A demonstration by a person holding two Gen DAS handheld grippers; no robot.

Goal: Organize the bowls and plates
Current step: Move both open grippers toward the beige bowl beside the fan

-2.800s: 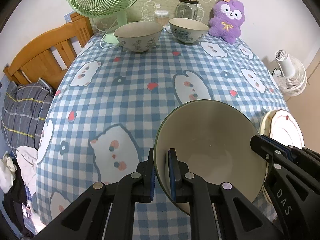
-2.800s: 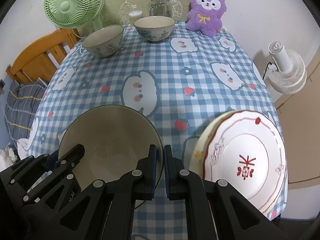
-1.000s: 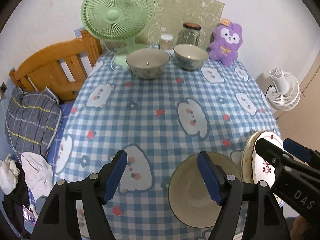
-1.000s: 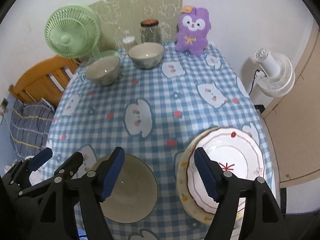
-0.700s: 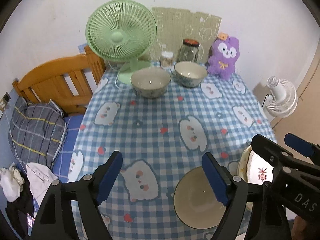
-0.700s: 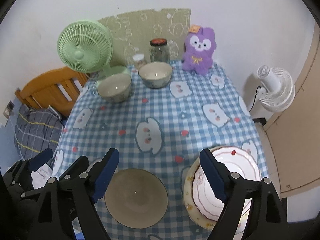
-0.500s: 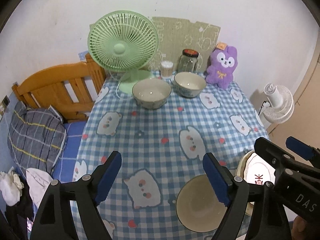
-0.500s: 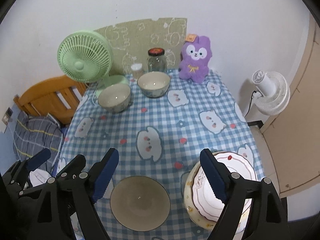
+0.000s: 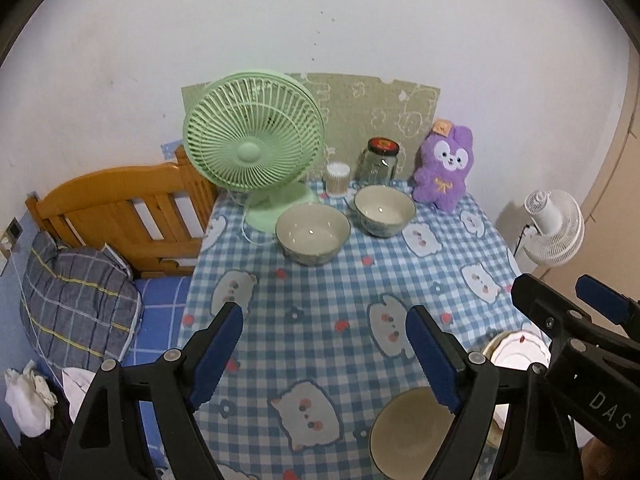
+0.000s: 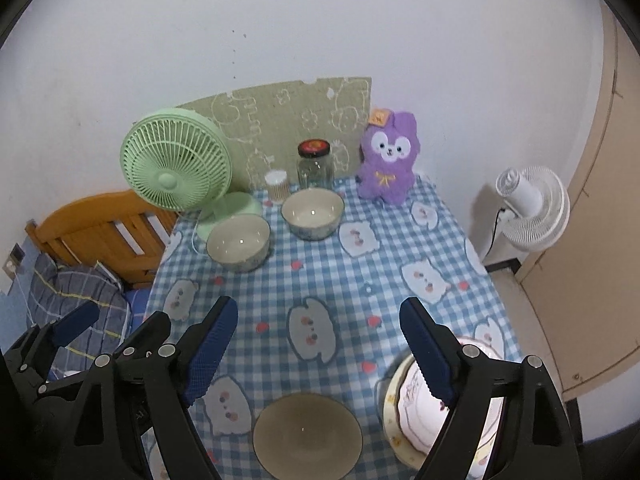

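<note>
A large cream bowl (image 10: 307, 436) sits near the front edge of the checked table; it also shows in the left wrist view (image 9: 412, 428). A stack of white plates with red trim (image 10: 412, 404) lies to its right, partly hidden by my right gripper's finger. Two patterned bowls stand at the back: one on the left (image 10: 238, 242) and one on the right (image 10: 313, 213). My left gripper (image 9: 324, 354) and my right gripper (image 10: 319, 346) are both open and empty, held high above the table's front.
A green fan (image 10: 176, 170), a glass jar (image 10: 315, 164), a small cotton-swab pot (image 10: 277, 186) and a purple plush toy (image 10: 387, 162) line the back of the table. A wooden bed frame (image 10: 96, 232) stands left. A white floor fan (image 10: 528, 208) stands right.
Both grippers let go of the large bowl, opened wide and rose up and back from the table. The bowl now rests on the cloth beside the plates.
</note>
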